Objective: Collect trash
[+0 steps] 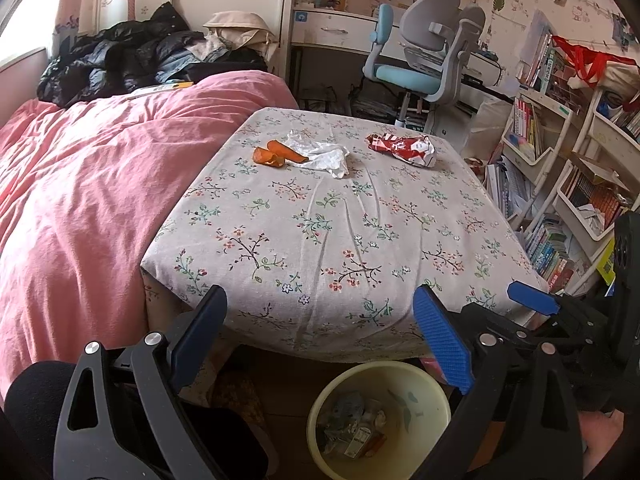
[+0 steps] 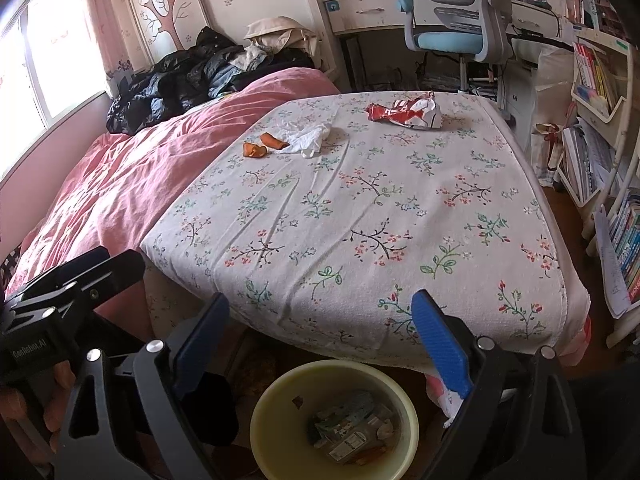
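Bedroom, viewed from the near edge of a low table. Far left: bed with pink duvet (image 1: 100, 184), dark jackets (image 1: 120, 60) heaped at its far end. Centre: table under a floral cloth (image 1: 332, 220), creased, bare across its near half. Trash on the far half, left to right: orange peel pieces (image 1: 276, 154), touching a crumpled white tissue (image 1: 324, 154); well apart to the right, a crushed red-and-white wrapper (image 1: 404, 149). Beyond the table: blue-and-grey desk chair (image 1: 420, 52) at a white desk. Far right: white shelves packed with books (image 1: 560, 200). On the floor below the near table edge: pale yellow bin (image 1: 380, 420), already holding mixed wrappers and scraps. Left gripper (image 1: 324, 340): held low near the table's near edge, above the bin, blue-padded fingers spread wide apart, nothing between them. Right gripper (image 2: 324, 340): just beside it, same height, fingers likewise wide apart and empty, bin directly beneath.
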